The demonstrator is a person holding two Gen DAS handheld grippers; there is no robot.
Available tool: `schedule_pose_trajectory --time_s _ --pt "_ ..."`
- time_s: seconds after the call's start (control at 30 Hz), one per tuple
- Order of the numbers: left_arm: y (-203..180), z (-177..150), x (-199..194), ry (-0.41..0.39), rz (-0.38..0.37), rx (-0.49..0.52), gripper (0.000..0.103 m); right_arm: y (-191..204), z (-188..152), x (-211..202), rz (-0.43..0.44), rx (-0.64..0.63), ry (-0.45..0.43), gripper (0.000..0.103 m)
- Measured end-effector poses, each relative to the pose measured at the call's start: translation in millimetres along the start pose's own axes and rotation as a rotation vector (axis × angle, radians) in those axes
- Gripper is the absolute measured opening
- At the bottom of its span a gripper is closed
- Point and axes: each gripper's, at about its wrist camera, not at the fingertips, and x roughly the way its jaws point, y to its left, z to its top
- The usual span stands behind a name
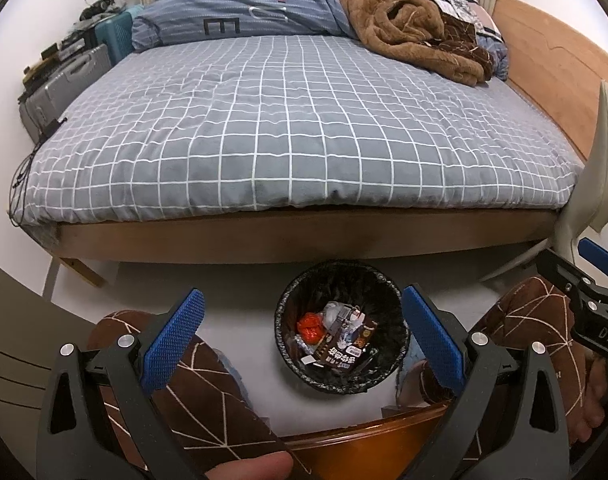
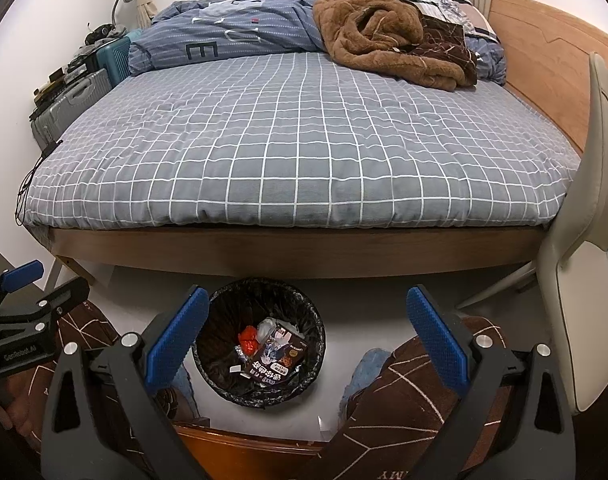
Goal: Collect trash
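L gripper (image 1: 302, 344), left wrist view: jaws spread wide, nothing between the blue pads, low centre of frame. Trash bin (image 1: 341, 376) w/ black liner sits on the floor at lower centre, just below the bed (image 1: 288, 128) edge; inside it a red wrapper (image 1: 311, 327) and a dark snack packet (image 1: 345, 348). R gripper (image 1: 597, 276) shows at right edge, can't tell its gap here.

Right wrist view: R gripper (image 2: 305, 342) also wide apart, holding nothing. Bin (image 2: 224, 378) at lower centre-left, near the left pad. Brown blanket (image 2: 387, 36) lies at upper right on the bed. L gripper (image 2: 18, 308) at left edge.
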Motion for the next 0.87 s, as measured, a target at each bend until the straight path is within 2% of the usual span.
schedule_pose_trajectory --time_s 0.27,0.87 --pt "-0.7 2.3 -1.5 -0.001 0.02 0.007 0.097 4.4 0.2 1.6 0.004 -0.008 0.003 0.095" --pt "-0.3 1.2 -2.5 0.007 -0.013 -0.003 0.097 5.2 -0.5 2.7 0.005 -0.008 0.002 0.095"
